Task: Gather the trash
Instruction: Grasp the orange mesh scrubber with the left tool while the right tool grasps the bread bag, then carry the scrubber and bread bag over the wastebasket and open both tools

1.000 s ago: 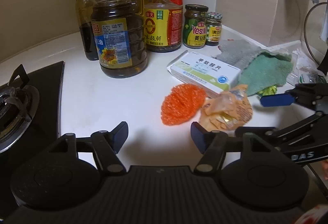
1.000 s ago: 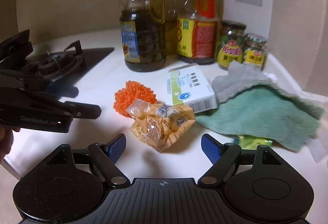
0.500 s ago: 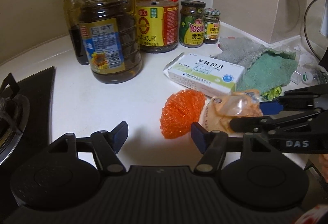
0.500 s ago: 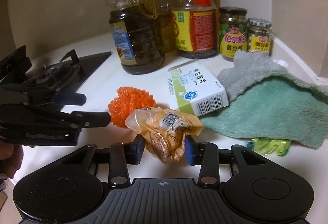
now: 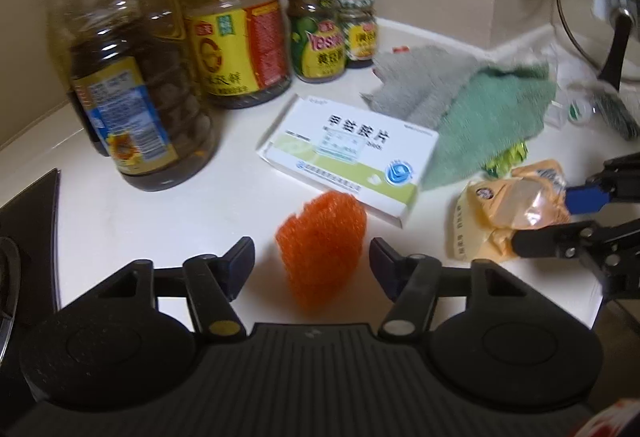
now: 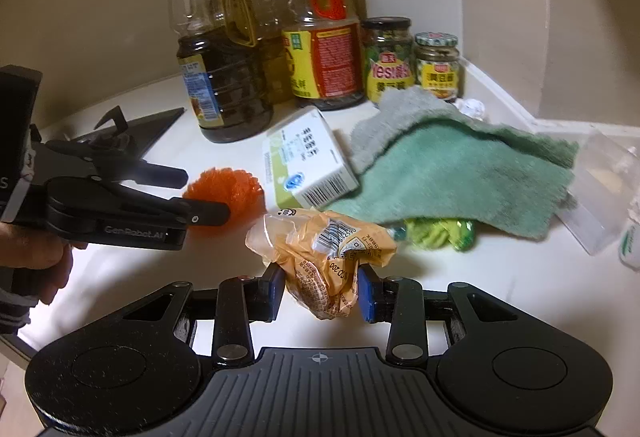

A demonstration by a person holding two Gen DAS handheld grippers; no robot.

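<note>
My right gripper [image 6: 322,291] is shut on a crumpled orange snack wrapper [image 6: 320,249] and holds it just above the white counter; both also show at the right of the left wrist view, the wrapper [image 5: 508,209] and the gripper [image 5: 548,217]. My left gripper [image 5: 312,261] is open, with an orange mesh scrubber [image 5: 322,243] between its fingers; in the right wrist view the gripper [image 6: 200,193] reaches the scrubber [image 6: 232,185]. A green wrapper [image 6: 440,233] lies half under the green cloth [image 6: 452,173].
A white medicine box [image 5: 348,157] lies behind the scrubber. Large oil bottles [image 5: 132,93] and two jars [image 5: 320,37] stand at the back. A grey cloth [image 5: 416,85] lies on the right. The black stove [image 5: 24,229] is on the left. A clear plastic container [image 6: 600,189] sits far right.
My right gripper has closed on the orange wrapper and lifted it slightly. My left gripper has moved forward and right, so the scrubber now sits between its open fingers.
</note>
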